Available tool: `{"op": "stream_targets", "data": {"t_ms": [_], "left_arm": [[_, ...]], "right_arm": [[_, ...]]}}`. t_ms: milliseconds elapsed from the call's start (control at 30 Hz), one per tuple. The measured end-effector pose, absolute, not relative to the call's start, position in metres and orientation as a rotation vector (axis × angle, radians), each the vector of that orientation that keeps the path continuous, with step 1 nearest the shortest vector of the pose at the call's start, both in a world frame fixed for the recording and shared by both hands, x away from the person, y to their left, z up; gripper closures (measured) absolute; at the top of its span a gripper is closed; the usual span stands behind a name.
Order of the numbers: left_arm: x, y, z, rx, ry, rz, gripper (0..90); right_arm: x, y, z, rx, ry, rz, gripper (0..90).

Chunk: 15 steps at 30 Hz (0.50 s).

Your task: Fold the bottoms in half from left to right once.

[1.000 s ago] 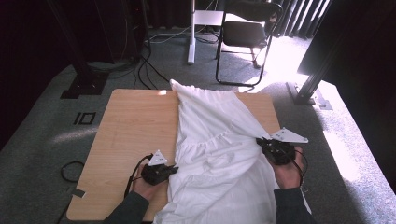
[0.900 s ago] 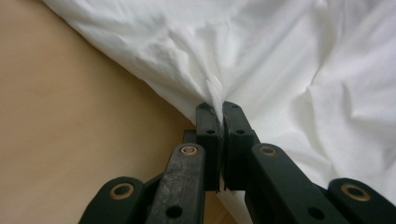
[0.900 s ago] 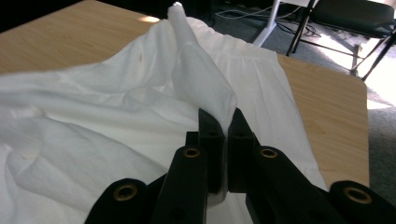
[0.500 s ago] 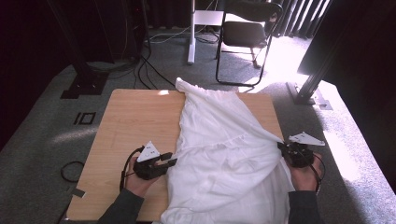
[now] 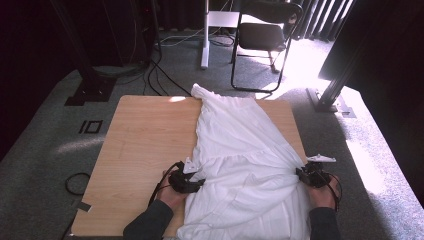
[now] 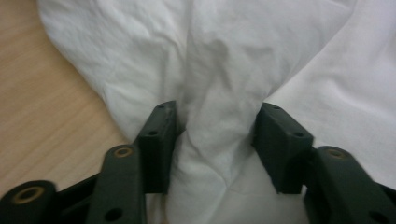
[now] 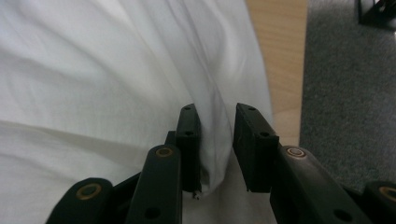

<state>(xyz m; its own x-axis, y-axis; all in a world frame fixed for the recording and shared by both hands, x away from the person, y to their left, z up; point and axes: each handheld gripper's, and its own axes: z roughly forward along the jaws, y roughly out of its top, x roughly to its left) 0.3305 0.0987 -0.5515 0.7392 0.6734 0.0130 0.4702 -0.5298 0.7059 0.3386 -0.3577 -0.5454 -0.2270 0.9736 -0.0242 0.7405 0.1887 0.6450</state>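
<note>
Item: white garment (image 5: pixel 245 160), a dress or long gathered skirt by its look. It lies lengthwise on the wooden table (image 5: pixel 145 145), narrow end at the far edge and wide hem at the near edge, covering the right half of the top and draping over the right and near edges.

Left gripper (image 5: pixel 192 184): at the garment's left edge, near side of the table. Its jaws have just been opening and stand apart. In the left gripper view a bunched fold of the garment (image 6: pixel 219 116) sits between them, loosely, with no pinch evident.

Right gripper (image 5: pixel 306 175): at the garment's right edge, just off the table's right side. Its jaws have just been opening too, with a narrow gap. In the right gripper view a hanging edge of the cloth (image 7: pixel 215 140) lies against one jaw and apart from the other.

Surroundings: grey carpet (image 5: pixel 50 150), folding chair (image 5: pixel 265 40) beyond the far edge, cables (image 5: pixel 160 70) on the floor.

Progress, as judged: the spreading is largely done, with the cloth laid out and both holds let go. Left to do: smoothing the gathered creases across the middle, then presumably folding, which has not begun.
</note>
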Motion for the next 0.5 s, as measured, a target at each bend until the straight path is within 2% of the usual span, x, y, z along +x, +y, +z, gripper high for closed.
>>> {"op": "stream_targets", "data": {"t_ms": [133,200,500], "left_arm": [[0.336,0.105,-0.551,2.215,0.888,0.387,74.3],[0.339,0.108,-0.551,2.217,0.885,0.385,79.5],[0.357,0.148,-0.549,2.192,0.995,0.486,82.3]], "right_arm": [[0.341,-0.357,-0.55,1.633,2.031,0.777,80.0],[0.341,-0.353,-0.55,1.623,2.033,0.772,83.0],[0.351,-0.321,-0.55,1.574,2.084,0.819,84.1]]}}
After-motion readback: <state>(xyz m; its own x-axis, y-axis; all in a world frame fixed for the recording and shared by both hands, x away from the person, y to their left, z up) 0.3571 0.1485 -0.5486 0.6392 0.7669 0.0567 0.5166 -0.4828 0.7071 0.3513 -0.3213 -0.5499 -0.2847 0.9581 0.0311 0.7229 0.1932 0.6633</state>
